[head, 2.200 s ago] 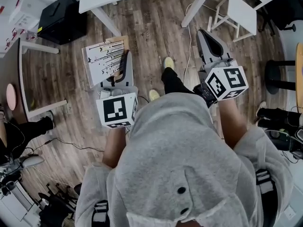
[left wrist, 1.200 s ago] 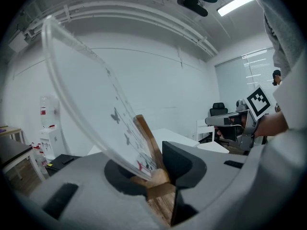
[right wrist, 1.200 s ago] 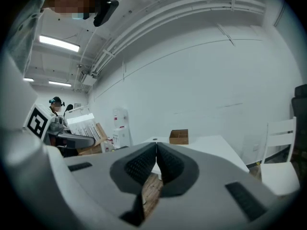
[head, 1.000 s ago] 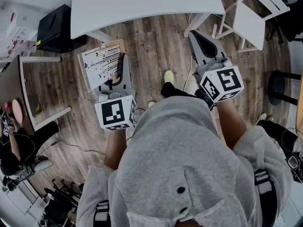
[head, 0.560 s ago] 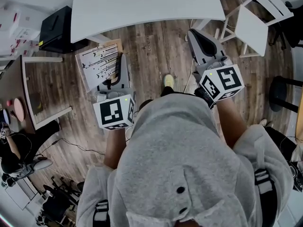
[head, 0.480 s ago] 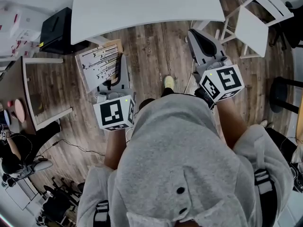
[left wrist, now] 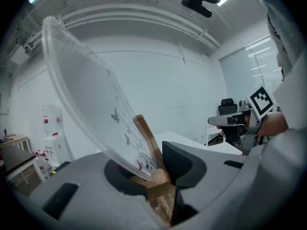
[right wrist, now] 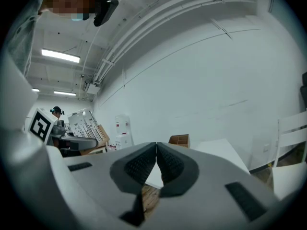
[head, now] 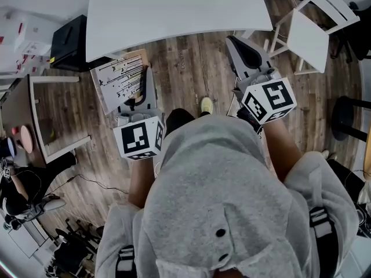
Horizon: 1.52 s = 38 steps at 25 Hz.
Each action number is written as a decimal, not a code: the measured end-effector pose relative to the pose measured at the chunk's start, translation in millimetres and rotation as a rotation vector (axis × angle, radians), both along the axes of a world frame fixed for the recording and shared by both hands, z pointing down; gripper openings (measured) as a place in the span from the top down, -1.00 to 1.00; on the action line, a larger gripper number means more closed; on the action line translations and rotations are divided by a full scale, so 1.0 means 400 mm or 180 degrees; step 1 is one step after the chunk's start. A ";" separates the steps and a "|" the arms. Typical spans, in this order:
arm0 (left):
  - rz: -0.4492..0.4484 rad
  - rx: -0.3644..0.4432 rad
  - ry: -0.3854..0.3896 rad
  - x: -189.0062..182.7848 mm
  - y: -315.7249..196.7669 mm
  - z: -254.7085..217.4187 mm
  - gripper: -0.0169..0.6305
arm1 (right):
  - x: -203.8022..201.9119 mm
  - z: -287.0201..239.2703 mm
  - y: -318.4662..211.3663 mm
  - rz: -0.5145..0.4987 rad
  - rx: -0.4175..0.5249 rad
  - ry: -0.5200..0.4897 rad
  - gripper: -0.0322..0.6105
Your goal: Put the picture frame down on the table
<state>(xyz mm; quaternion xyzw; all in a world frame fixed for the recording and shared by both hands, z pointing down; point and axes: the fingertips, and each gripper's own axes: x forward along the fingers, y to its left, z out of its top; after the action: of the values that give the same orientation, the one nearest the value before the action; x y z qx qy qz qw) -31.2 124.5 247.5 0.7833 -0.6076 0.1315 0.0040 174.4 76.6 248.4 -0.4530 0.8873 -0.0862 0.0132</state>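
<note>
The picture frame (head: pixel 119 77) is a clear sheet printed with dark streaks and small butterflies, backed by a wooden stand. My left gripper (head: pixel 148 87) is shut on its right edge and holds it above the wood floor, just short of the white table (head: pixel 174 9). In the left gripper view the clear sheet (left wrist: pixel 91 104) and the wooden stand (left wrist: pixel 148 143) rise up and to the left from the closed jaws. My right gripper (head: pixel 246 50) is shut with nothing between its fingertips (right wrist: pixel 156 153), held near the table's right front edge.
A black box (head: pixel 68 35) sits on the floor left of the table. A white chair (head: pixel 307 28) stands at the right, a small side table (head: pixel 26 117) with a pink disc at the left. My yellow shoe (head: pixel 206 104) is on the floor between the grippers.
The white table has come closer in the head view as I stepped forward. Both grippers have kept their hold and shifted slightly towards the table edge.
</note>
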 end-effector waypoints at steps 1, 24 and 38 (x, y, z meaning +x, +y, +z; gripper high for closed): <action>-0.0001 0.0006 -0.0006 0.000 -0.001 -0.001 0.60 | -0.001 -0.001 -0.001 0.0000 0.0003 -0.0005 0.82; 0.0053 0.0103 -0.0026 0.008 -0.007 -0.014 0.60 | -0.018 -0.017 0.001 -0.0049 0.0094 0.0025 0.82; 0.0030 0.0084 -0.0026 -0.001 -0.108 0.008 0.60 | -0.050 0.002 -0.093 -0.0173 0.0077 0.0085 0.82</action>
<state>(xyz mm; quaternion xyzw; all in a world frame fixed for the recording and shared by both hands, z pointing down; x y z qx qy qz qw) -31.5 81.2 250.7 0.7856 -0.6055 0.1267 -0.0095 154.5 39.3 249.3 -0.4296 0.9003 -0.0698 0.0044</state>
